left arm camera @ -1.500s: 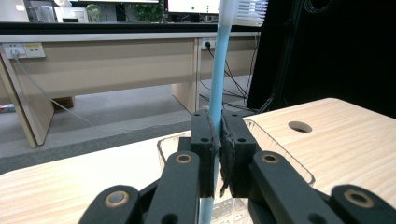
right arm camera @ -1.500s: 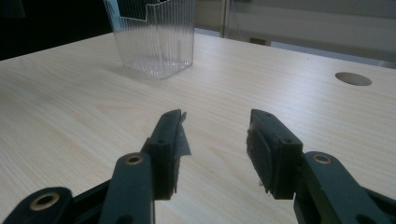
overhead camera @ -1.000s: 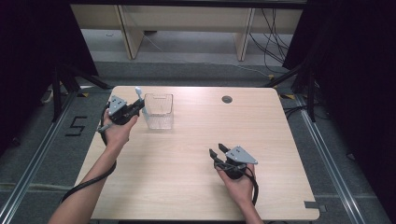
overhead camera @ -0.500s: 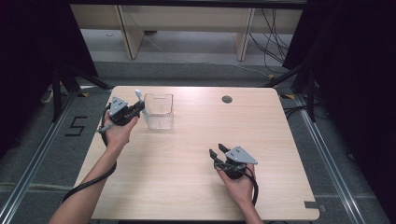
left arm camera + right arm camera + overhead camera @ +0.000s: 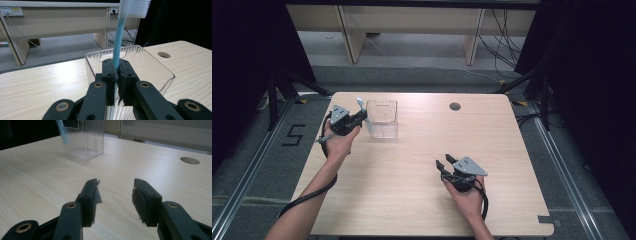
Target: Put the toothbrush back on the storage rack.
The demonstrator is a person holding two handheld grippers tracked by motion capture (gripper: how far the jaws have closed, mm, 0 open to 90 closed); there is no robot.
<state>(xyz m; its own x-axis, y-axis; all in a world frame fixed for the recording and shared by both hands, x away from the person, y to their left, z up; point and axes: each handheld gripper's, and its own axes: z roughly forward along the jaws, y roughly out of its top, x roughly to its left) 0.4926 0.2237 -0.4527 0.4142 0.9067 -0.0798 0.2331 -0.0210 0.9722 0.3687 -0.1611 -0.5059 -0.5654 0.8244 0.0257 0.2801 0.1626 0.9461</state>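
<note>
my left gripper [image 5: 353, 120] is clamped on a toothbrush [image 5: 119, 40], pinching the light blue handle about midway with the white bristle head up. in the left gripper view the handle stands nearly upright between the jaws, leaning a touch to the right, and its lower end drops out of sight below them. the clear ribbed plastic cup [image 5: 382, 119] sits at the far left of the table [image 5: 512, 150], just to the right of that gripper, upright and apparently empty.

i judge the step in hand is dropping the toothbrush into the cup. to do it well i want the handle's lower end over the cup's open mouth before i lower anything, since i cannot tell from here whether that end sits above the rim or beside the near wall. i would lift a little, carry it right over the opening, then bring it straight down so the tip goes inside and not onto the rim. the cup looks light, so any sideways nudge could tip or slide it. i should let go only once the tip is well inside.

my right gripper [image 5: 446, 167] rests near the table's near right part, jaws spread wide and holding nothing, well apart from the cup. it could steady the cup if needed.
</note>
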